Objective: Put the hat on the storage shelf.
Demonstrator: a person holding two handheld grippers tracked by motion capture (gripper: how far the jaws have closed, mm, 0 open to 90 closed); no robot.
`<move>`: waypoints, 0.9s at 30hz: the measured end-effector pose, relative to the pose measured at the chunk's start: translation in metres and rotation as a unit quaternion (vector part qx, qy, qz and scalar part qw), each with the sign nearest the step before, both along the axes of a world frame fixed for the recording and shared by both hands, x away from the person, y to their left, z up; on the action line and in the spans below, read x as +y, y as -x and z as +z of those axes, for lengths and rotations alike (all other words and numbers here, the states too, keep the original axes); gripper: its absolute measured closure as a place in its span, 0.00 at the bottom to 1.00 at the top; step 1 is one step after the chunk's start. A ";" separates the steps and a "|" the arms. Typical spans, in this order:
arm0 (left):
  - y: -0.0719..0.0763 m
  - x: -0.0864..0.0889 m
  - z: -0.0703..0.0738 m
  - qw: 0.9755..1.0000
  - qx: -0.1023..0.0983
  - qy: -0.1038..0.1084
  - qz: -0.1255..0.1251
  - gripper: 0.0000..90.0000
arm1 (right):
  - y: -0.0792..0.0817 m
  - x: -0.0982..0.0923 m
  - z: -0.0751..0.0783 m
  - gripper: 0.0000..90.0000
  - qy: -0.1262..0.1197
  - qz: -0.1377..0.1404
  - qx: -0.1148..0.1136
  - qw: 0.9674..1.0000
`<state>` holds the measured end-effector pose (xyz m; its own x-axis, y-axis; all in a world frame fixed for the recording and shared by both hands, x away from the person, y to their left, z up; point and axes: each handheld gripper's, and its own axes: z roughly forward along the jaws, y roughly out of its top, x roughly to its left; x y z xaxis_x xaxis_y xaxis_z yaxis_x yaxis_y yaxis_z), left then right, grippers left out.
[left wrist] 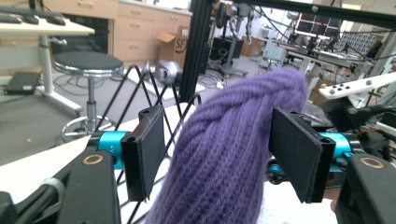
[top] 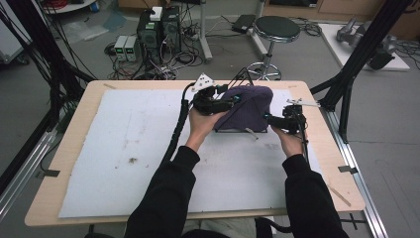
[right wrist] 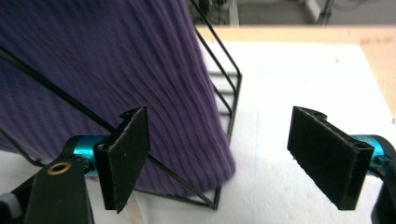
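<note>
We see a purple knitted sweater (top: pixel 246 108) draped over a black wire rack (right wrist: pixel 223 84) at the worktop's (top: pixel 74 144) far side. Our left gripper's (left wrist: pixel 219 154) jaws stand apart around a fold, pads clear; our right gripper's (right wrist: pixel 224 158) jaws gape beside its hem.

Not much to read here, honestly. The only lettering I can make out is on a brown cardboard box (left wrist: pixel 173 43) sitting on the floor in the background of the left gripper view: big dark letters that look like "SF", with the rest cut off behind a black frame post (left wrist: pixel 196 46). Everything else is too small or blurry.
</note>
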<state>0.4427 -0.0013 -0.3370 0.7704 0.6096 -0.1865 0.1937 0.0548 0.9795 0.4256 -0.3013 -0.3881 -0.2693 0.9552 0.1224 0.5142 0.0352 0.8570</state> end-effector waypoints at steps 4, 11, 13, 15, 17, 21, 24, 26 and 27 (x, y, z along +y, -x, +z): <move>0.003 0.003 0.002 1.000 -0.006 -0.005 0.004 0.38 | 0.008 0.008 0.008 0.18 0.008 0.001 -0.034 0.999; 0.011 0.016 0.006 1.000 -0.025 -0.001 0.018 0.36 | 0.022 0.022 0.020 0.15 0.030 0.006 -0.086 0.996; 0.013 0.020 0.009 0.999 -0.032 -0.002 0.020 0.36 | 0.026 0.024 0.024 0.15 0.034 0.003 -0.107 0.994; 0.016 0.025 0.013 0.999 -0.043 -0.011 0.023 0.36 | 0.031 0.027 0.029 0.15 0.029 -0.003 -0.131 0.991; 0.020 0.031 0.016 0.998 -0.052 -0.014 0.028 0.36 | 0.034 0.029 0.033 0.14 0.020 -0.007 -0.147 0.989; 0.029 0.044 0.023 0.997 -0.069 -0.013 0.037 0.36 | 0.040 0.032 0.039 0.14 -0.002 -0.013 -0.180 0.984; 0.036 0.055 0.027 0.995 -0.085 -0.009 0.049 0.36 | 0.044 0.032 0.042 0.14 -0.008 -0.007 -0.206 0.979; 0.039 0.063 0.029 0.994 -0.091 -0.006 0.056 0.36 | 0.047 0.032 0.044 0.14 -0.012 -0.007 -0.219 0.976; 0.041 0.068 0.030 0.994 -0.095 -0.006 0.061 0.36 | 0.048 0.032 0.044 0.14 -0.011 -0.010 -0.225 0.974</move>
